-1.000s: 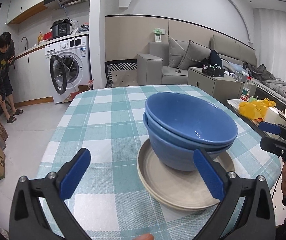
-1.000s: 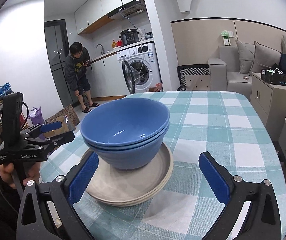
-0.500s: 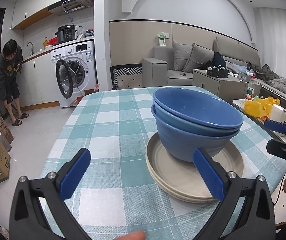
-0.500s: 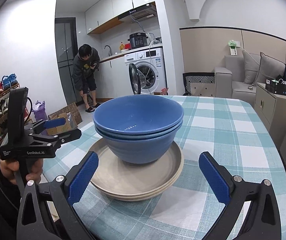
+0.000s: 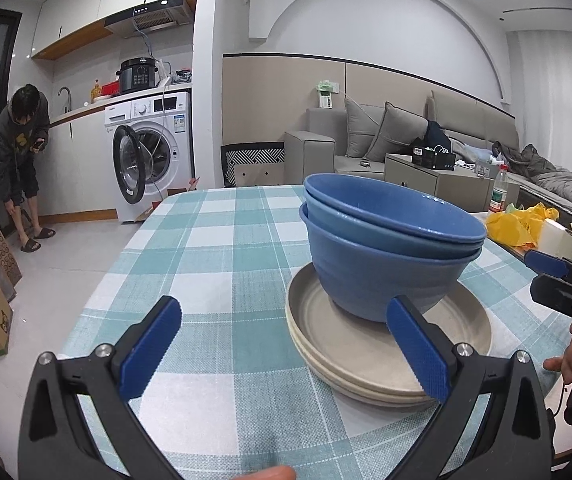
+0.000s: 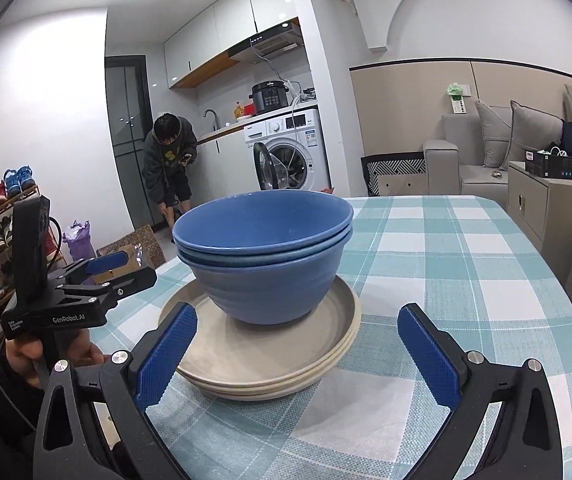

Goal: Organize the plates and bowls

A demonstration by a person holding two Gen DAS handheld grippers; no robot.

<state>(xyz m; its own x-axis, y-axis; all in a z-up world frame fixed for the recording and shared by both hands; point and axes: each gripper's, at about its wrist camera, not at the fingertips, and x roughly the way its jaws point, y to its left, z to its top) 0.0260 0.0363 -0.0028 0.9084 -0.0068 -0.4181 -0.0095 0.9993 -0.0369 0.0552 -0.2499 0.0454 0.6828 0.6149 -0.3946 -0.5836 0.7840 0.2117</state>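
With the blue bowls nesting on the beige plates just ahead of both spread, empty jaws, the left gripper and right gripper are best closing level on opposite plate rims.

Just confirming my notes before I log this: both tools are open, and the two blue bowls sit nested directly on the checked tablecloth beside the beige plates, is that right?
Not quite. The nested blue bowls stand on top of the stacked beige plates, not on the checked tablecloth beside them; the right wrist view shows this plainly. Both the left tool and the right tool are indeed open.
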